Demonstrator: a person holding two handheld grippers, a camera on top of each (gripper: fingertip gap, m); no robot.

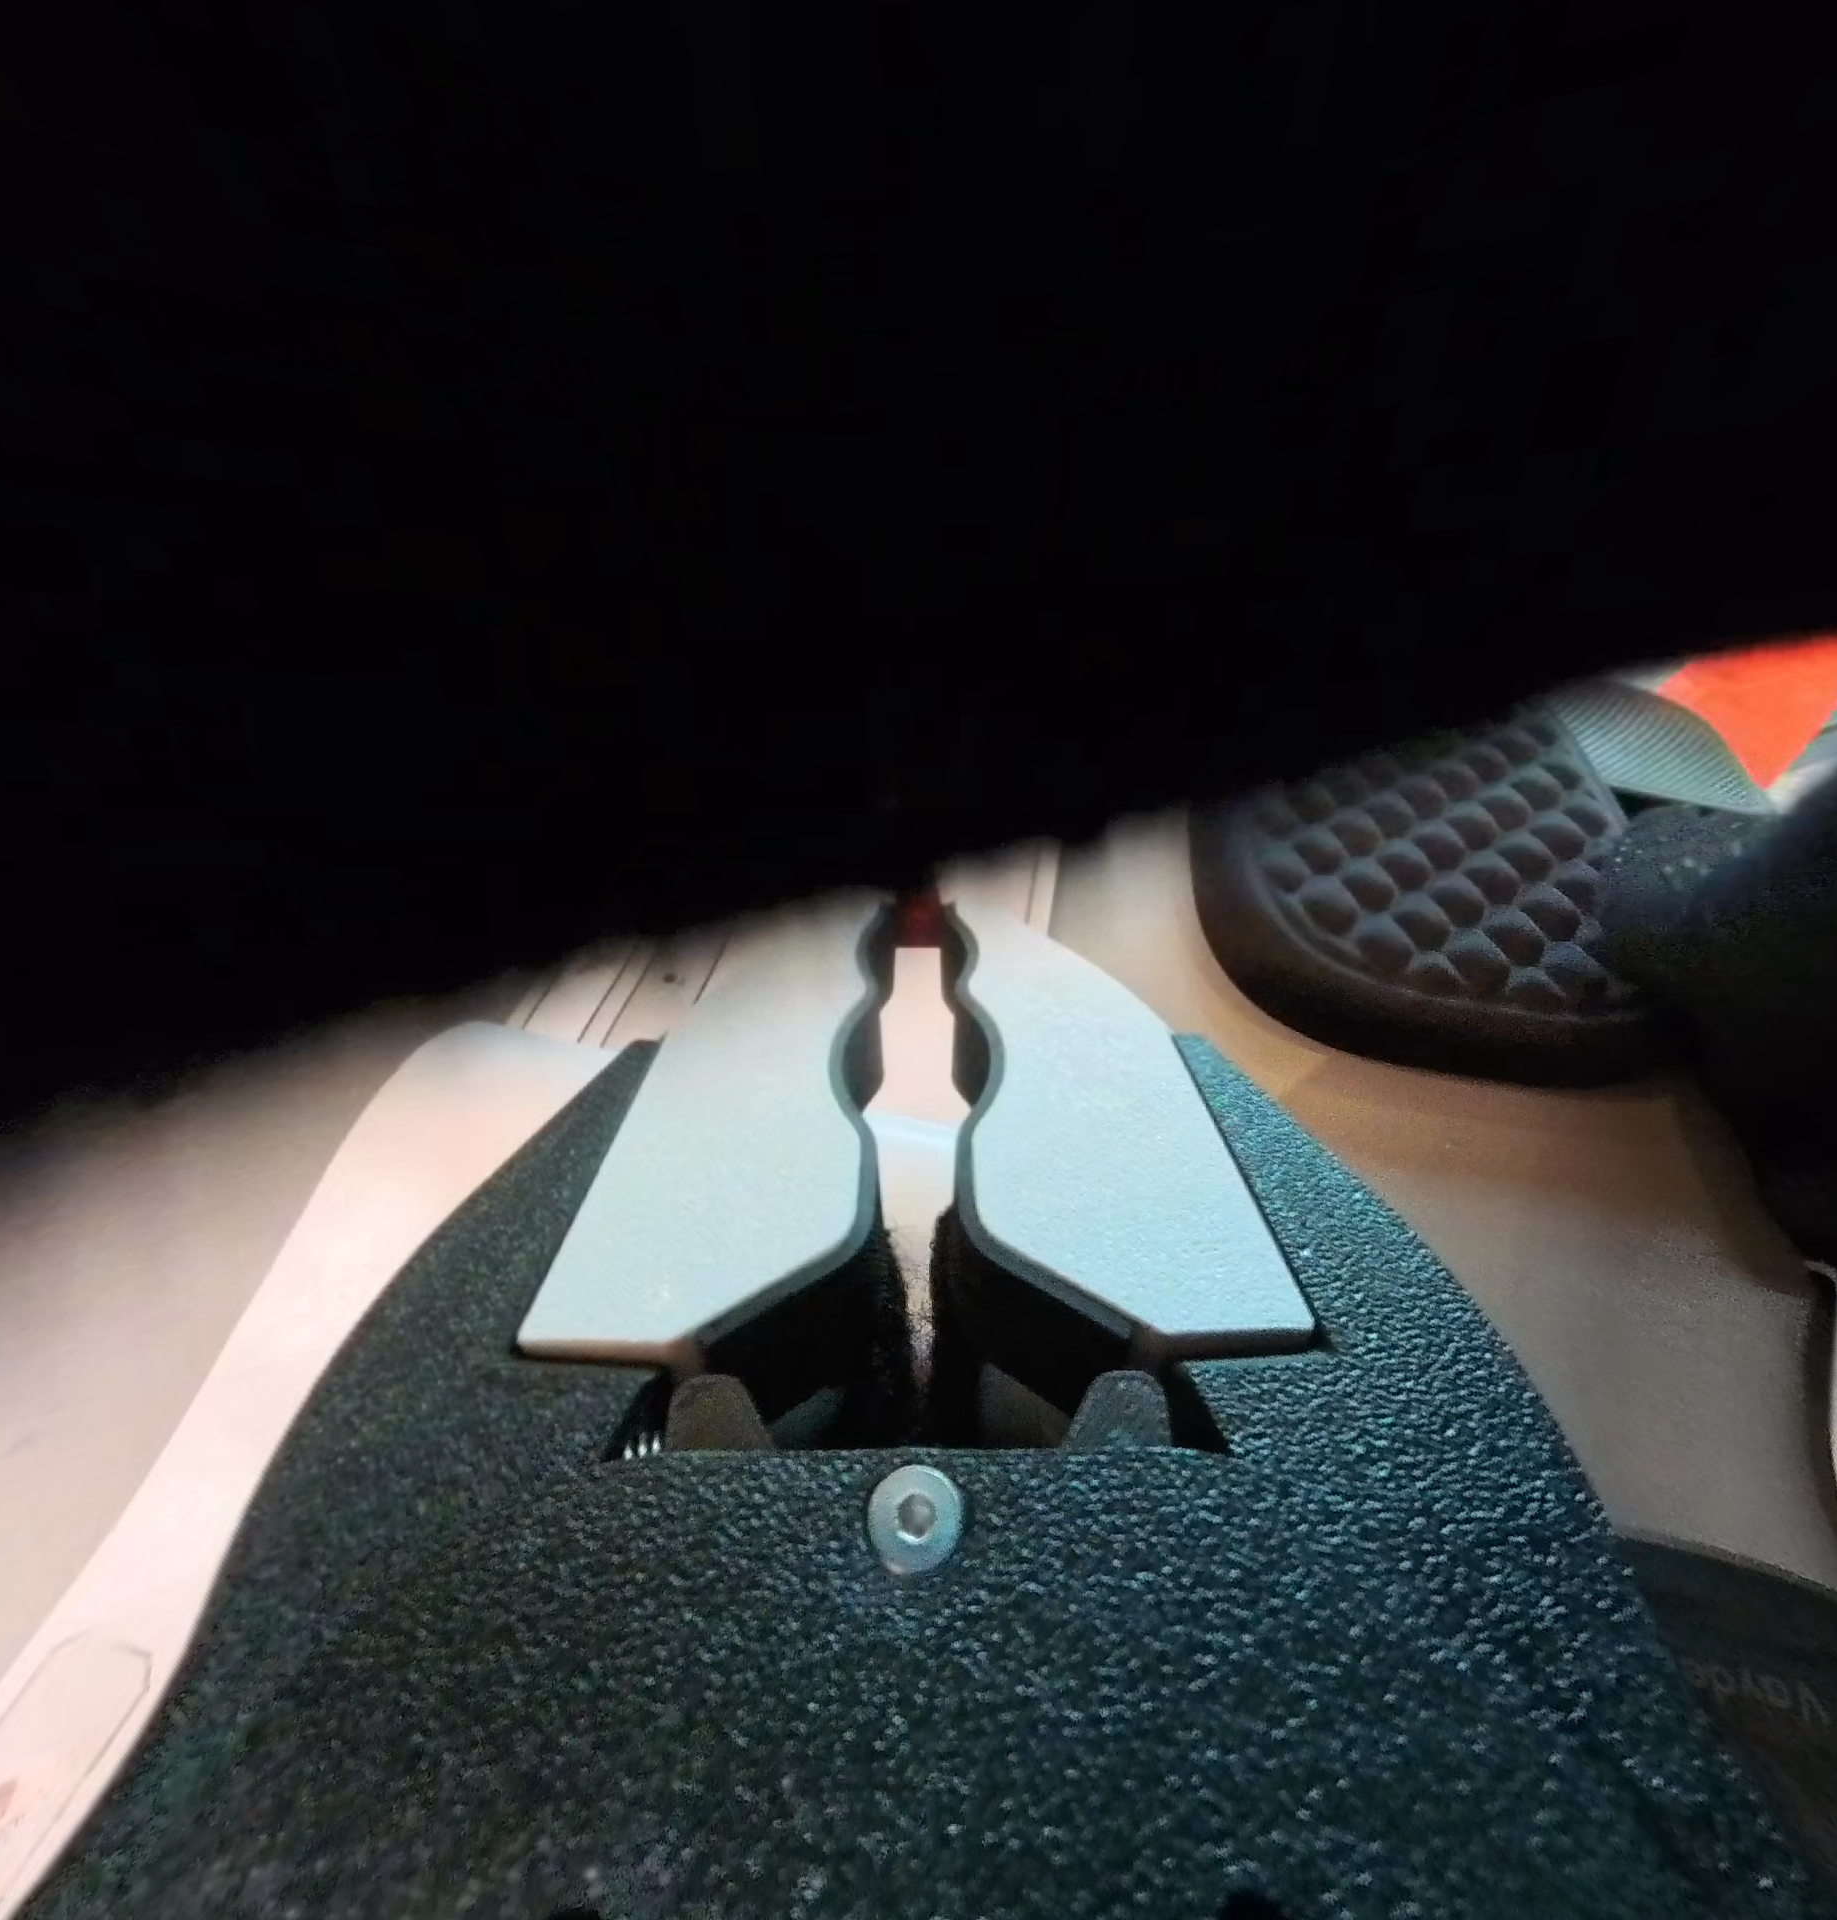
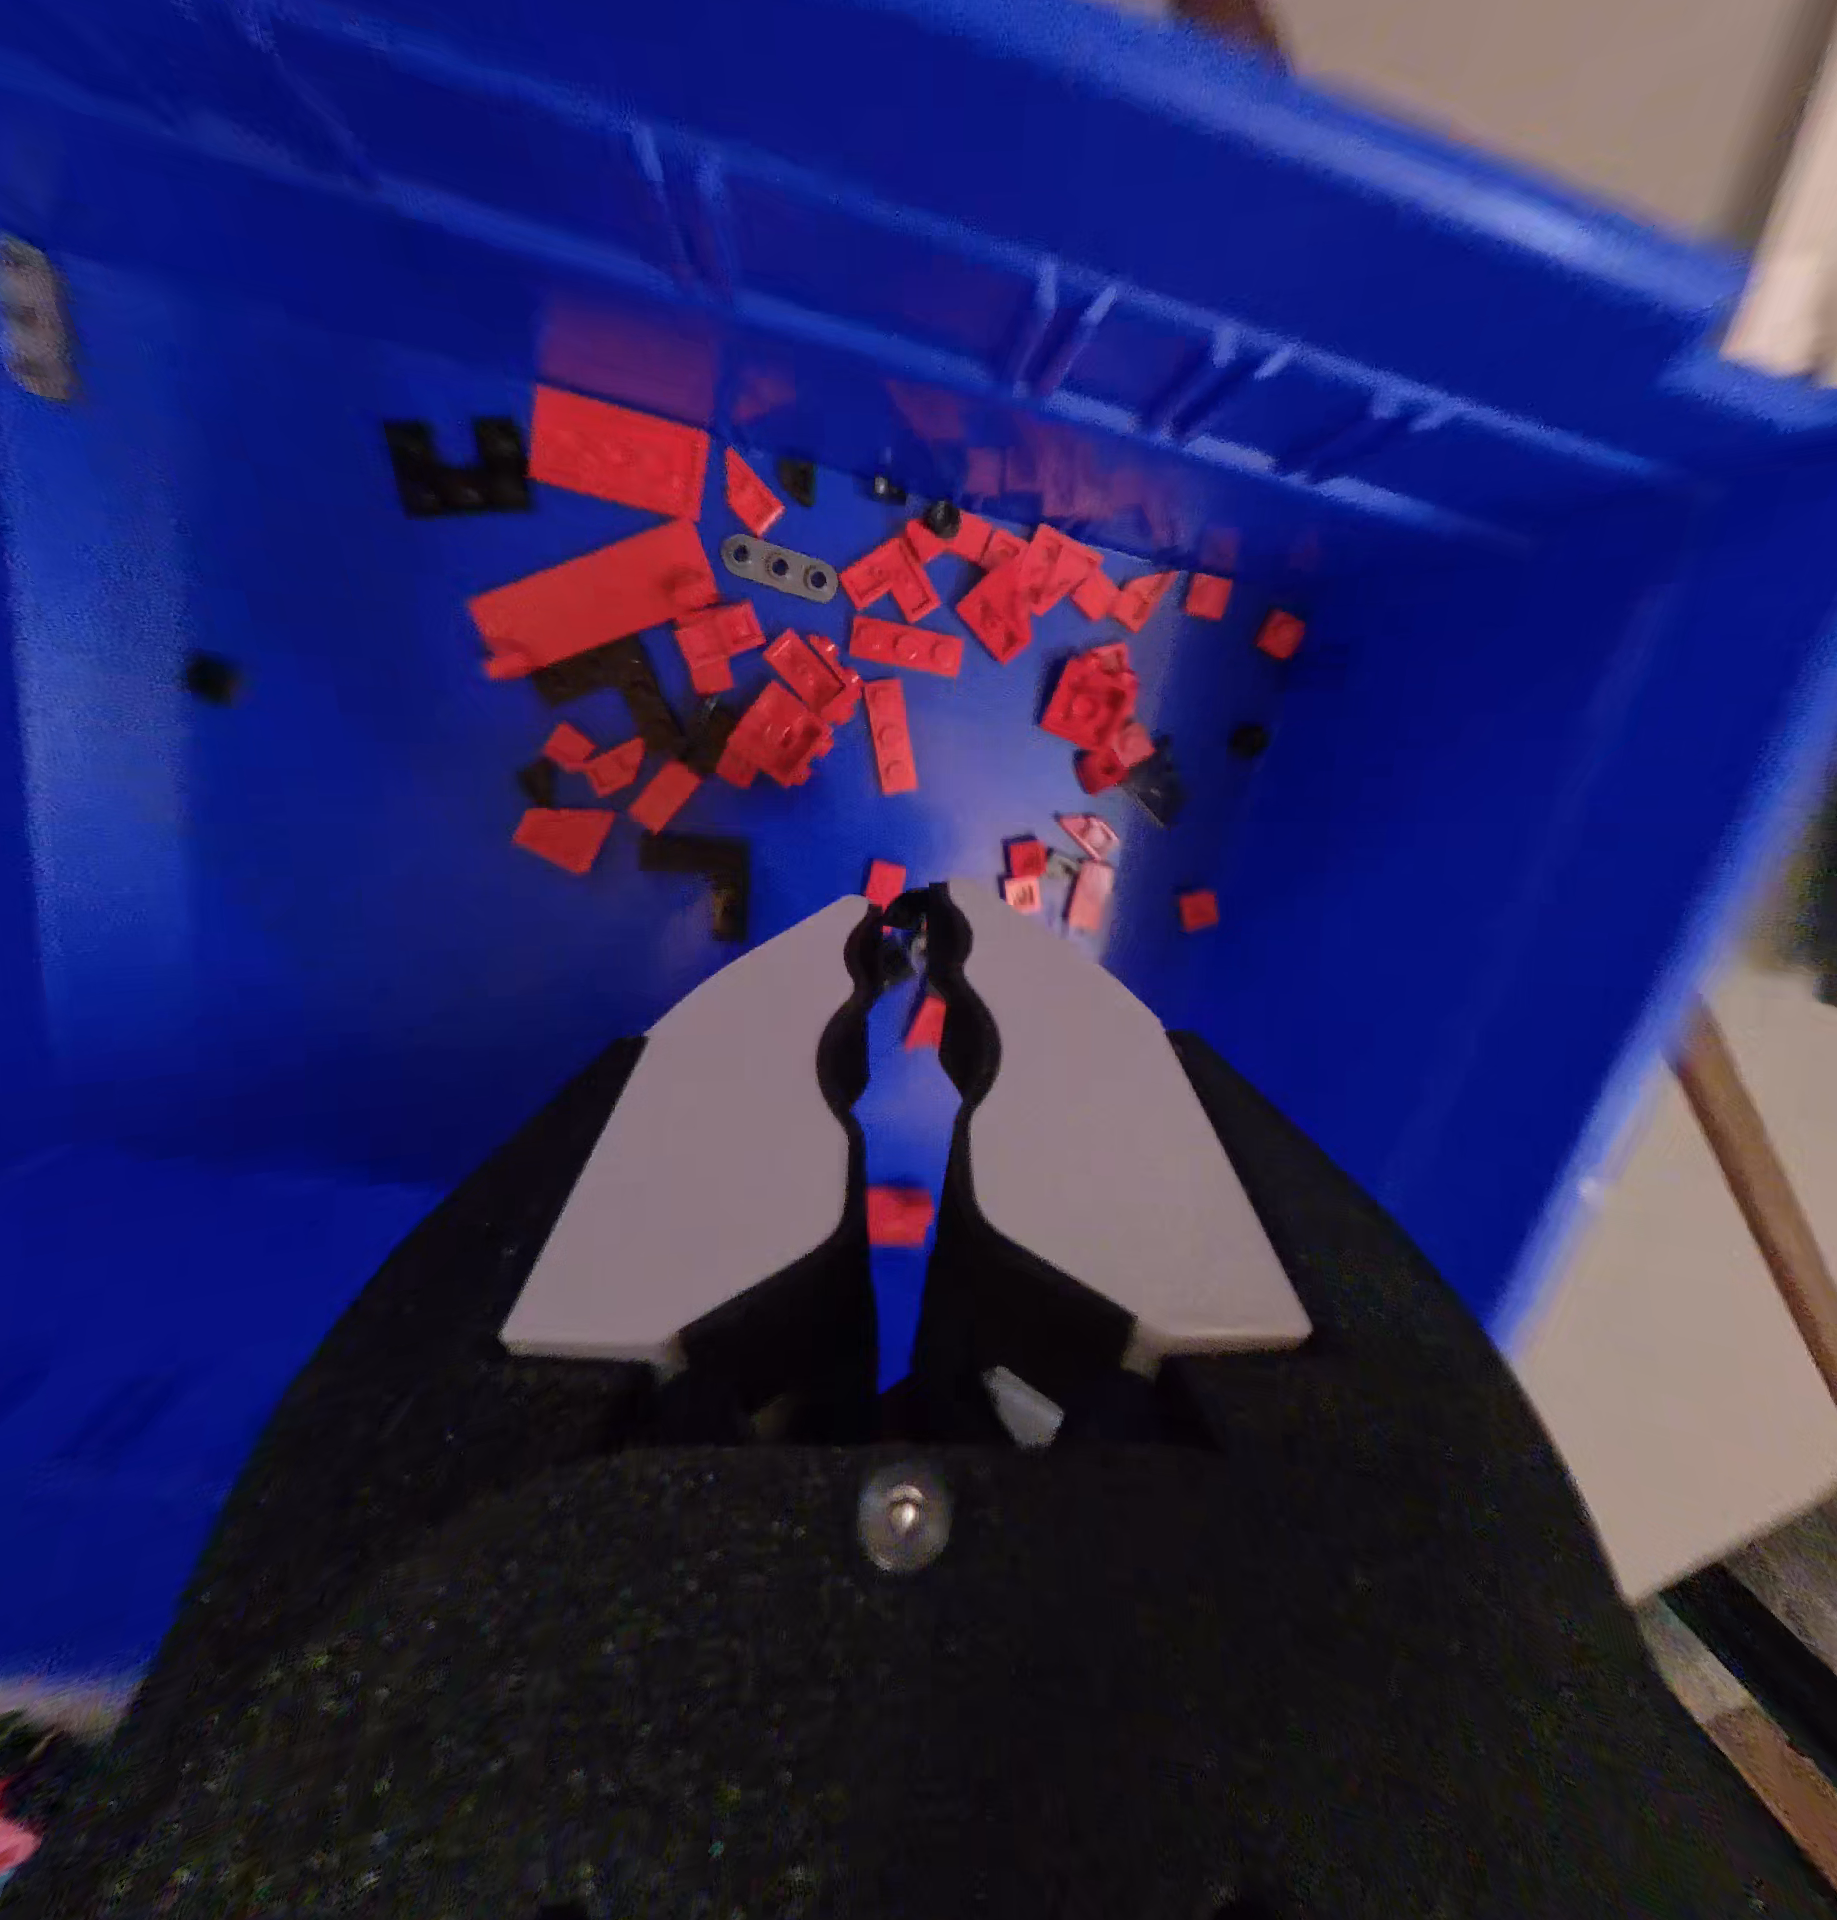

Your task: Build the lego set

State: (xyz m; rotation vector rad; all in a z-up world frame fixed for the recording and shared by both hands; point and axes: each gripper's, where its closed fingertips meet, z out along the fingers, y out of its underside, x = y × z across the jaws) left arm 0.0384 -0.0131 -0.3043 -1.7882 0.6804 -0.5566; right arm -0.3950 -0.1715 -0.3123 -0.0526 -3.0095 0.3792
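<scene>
In the right wrist view my right gripper (image 2: 909, 916) hangs inside a blue bin (image 2: 270, 935). It is shut on a small black lego piece (image 2: 901, 912) at its tips. Many loose red lego plates (image 2: 903, 644), some black pieces (image 2: 457, 468) and a grey three-hole piece (image 2: 779, 568) lie on the bin floor beyond it. In the left wrist view my left gripper (image 1: 916, 920) lies low over a pale surface. Its fingers are nearly together, with a small red piece (image 1: 916, 922) between the tips. A dark mass hides everything above the tips.
A black object with a honeycomb texture (image 1: 1413, 904) lies right of the left gripper, with a red patch (image 1: 1766, 675) behind it. A pale printed sheet (image 1: 166, 1455) lies at the left. A white panel (image 2: 1672, 1403) and a wooden leg (image 2: 1766, 1195) stand right of the bin. The left gripper's tips are roughly 45 cm from the right gripper's.
</scene>
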